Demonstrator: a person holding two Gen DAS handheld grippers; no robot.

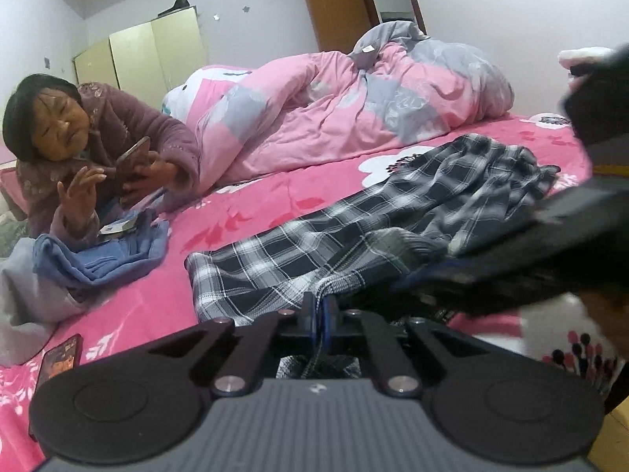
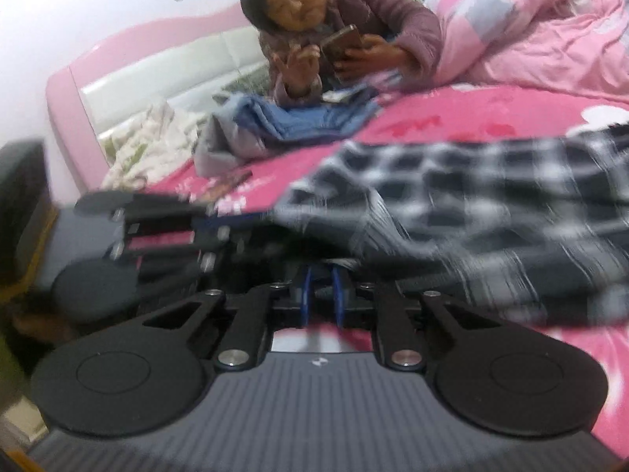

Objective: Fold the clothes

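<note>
From the left wrist view, the left gripper [image 1: 319,306] has its blue pads drawn together on the near edge of the plaid trousers [image 1: 354,232], apparently at the waistband, with a pinch of cloth between them. The trousers lie along the pink bedsheet [image 1: 251,212], one leg running out toward the far left and ending flat, the rest bunched toward the right. The right gripper [image 1: 444,275] comes in dark and blurred from the right, low over the same near edge. Farther left sits a folded blue garment [image 1: 102,259], with a phone [image 1: 61,358] near the bed's front edge, and a person in a purple quilted jacket [image 1: 129,133] reclining beside the pink quilt [image 1: 354,98].

From the right wrist view, the right gripper [image 2: 320,295] shows its pads narrowly apart, sheet showing in the gap below them. The plaid trousers [image 2: 471,216] are smeared by motion just beyond and to the right of the tips, so I cannot tell whether any cloth is caught. The left gripper [image 2: 220,232] lies just to the left, at the trousers' near edge.

The step in hand looks like taking hold of the waist at two points before the first fold. Next, the right pads need to settle onto the hem beside the left grip and nip it firmly; then both hands can lift together and carry the waist toward the leg ends, keeping the cloth taut so the legs lie one on the other.
</note>
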